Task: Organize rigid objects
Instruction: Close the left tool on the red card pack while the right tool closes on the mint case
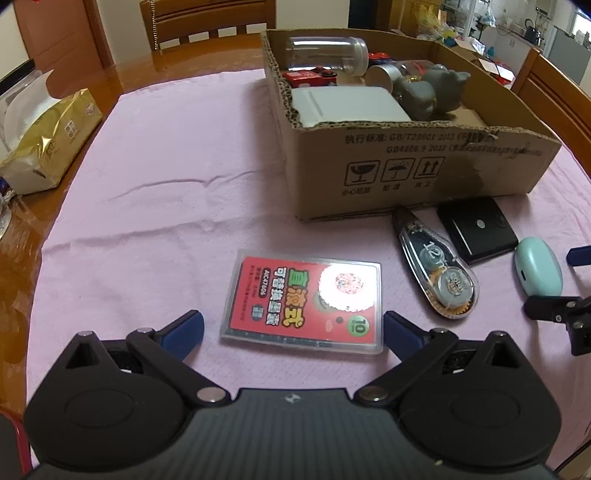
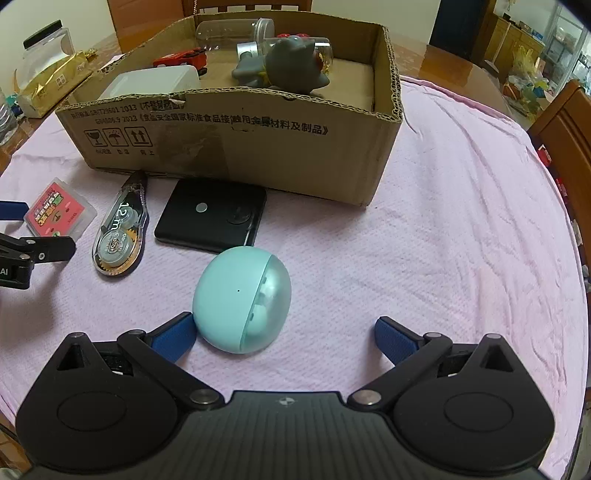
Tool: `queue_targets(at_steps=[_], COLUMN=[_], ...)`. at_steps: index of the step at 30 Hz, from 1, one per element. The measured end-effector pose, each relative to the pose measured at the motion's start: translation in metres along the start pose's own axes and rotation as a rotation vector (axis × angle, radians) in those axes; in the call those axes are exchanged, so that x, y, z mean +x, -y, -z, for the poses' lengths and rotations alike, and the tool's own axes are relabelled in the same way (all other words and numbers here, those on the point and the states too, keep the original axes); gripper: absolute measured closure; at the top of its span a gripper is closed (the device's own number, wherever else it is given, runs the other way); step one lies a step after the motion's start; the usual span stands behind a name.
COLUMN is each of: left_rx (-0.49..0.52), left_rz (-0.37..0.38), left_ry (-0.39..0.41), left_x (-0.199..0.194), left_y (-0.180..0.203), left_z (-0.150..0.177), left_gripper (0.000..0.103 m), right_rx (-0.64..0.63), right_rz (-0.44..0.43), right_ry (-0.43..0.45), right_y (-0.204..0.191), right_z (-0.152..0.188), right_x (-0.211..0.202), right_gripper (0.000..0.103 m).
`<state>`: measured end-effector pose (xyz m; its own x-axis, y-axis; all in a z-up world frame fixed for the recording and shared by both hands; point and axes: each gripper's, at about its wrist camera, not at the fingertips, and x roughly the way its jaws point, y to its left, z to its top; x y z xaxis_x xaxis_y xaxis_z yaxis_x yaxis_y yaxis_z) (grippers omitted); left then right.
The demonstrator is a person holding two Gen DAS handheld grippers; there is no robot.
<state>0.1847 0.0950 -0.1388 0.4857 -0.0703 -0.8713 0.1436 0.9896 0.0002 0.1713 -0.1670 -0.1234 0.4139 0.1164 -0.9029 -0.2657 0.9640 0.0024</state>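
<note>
A cardboard box [image 1: 424, 162] [image 2: 258, 147] on the pink cloth holds a clear jar [image 1: 325, 51], a grey toy figure [image 1: 432, 92] [image 2: 288, 66], a white box [image 1: 347, 107] and a red toy car [image 1: 310, 77]. In front of it lie a red card in a clear case [image 1: 306, 302] [image 2: 59, 214], a correction tape [image 1: 439, 266] [image 2: 120, 236], a black flat case [image 1: 476, 229] [image 2: 212, 218] and a teal round case [image 1: 537, 269] [image 2: 242, 299]. My left gripper [image 1: 293, 328] is open around the card's near end. My right gripper [image 2: 284, 332] is open, with its left finger beside the teal case.
A gold tissue pack [image 1: 48, 140] [image 2: 51, 85] sits at the left on the wooden table [image 1: 92, 85]. Wooden chairs [image 1: 207, 18] stand behind and to the right. Bare pink cloth [image 2: 461, 221] spreads right of the box.
</note>
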Motion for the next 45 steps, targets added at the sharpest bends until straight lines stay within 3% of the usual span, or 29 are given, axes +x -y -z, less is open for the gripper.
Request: queue_targets(at_steps=[14,27,36,45], left_rx=[0.036,0.049,0.056,0.155], left_rz=[0.020,0.036,0.017,0.040], left_ry=[-0.014,-0.023,-0.030,-0.042], left_x=[0.003,0.007,0.009,0.011], left_y=[0.005,0.012,0.013,0.015], left_z=[-0.007,-0.015,-0.019,-0.026], left_gripper=[0.001,0.007,0.008,0.009], right_rx=[-0.142,-0.097,-0.125,-0.151], right_rz=[-0.087,-0.048,-0.058,-0.074], right_ry=[0.046,0.060,0.059,0.052], right_y=[-0.048,-0.032,-0.032,-0.031], right_z=[-0.007,-0.018,-0.019,-0.023], right_x=[0.001,0.000,-0.003,-0.001], right_gripper=[0.001,0.033,0.043,0.043])
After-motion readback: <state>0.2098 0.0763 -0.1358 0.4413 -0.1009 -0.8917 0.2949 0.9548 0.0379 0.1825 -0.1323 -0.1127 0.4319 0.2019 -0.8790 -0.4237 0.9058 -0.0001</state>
